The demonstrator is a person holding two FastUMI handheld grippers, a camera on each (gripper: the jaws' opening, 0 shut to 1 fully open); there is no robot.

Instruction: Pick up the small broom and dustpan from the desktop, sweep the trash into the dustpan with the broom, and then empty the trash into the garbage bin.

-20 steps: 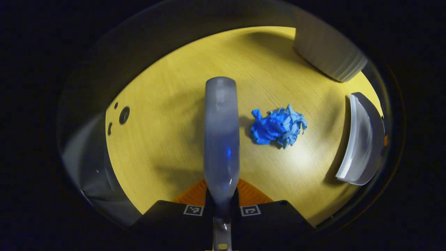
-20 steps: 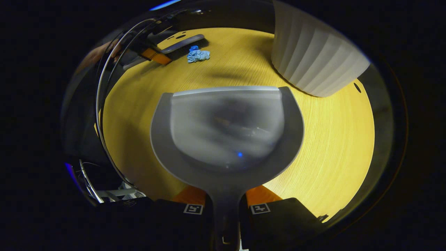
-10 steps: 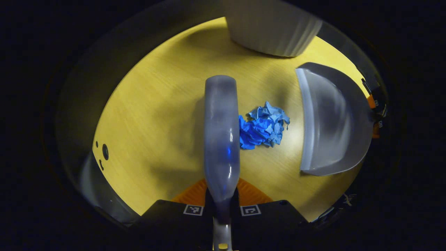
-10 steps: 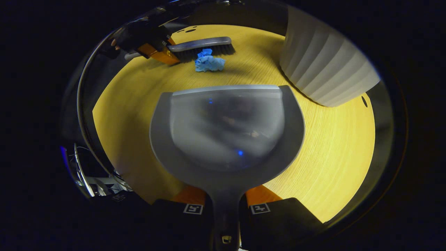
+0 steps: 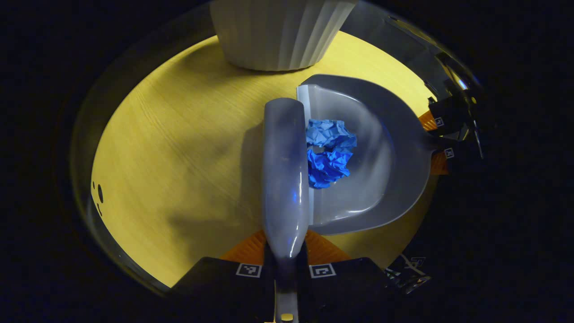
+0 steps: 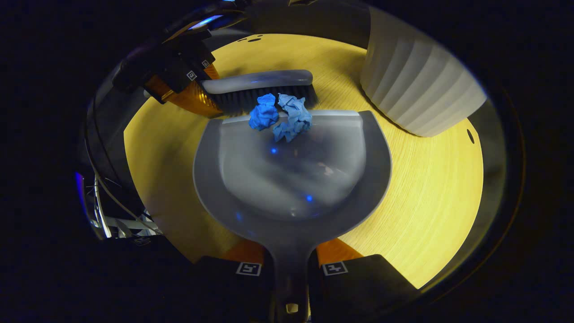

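Broom [image 5: 285, 175] lies along dustpan [image 6: 291, 179] lip, each clamped in its tongs.

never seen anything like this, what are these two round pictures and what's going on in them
No robot here: a person carries a two-finger claw in each hand, and a fisheye camera rides on each one, looking forward along its fingers. That gives the round pictures.

The left gripper view is taken from the left claw, which is shut on the handle of a small broom. The right gripper view is taken from the right claw, which is shut on the handle of a grey dustpan.

Both sit over a yellow wooden desktop. A crumpled blue paper ball, the trash, lies at the dustpan's front lip, partly inside, with the broom's bristles right behind it. The white ribbed garbage bin stands on the desktop just past the dustpan.
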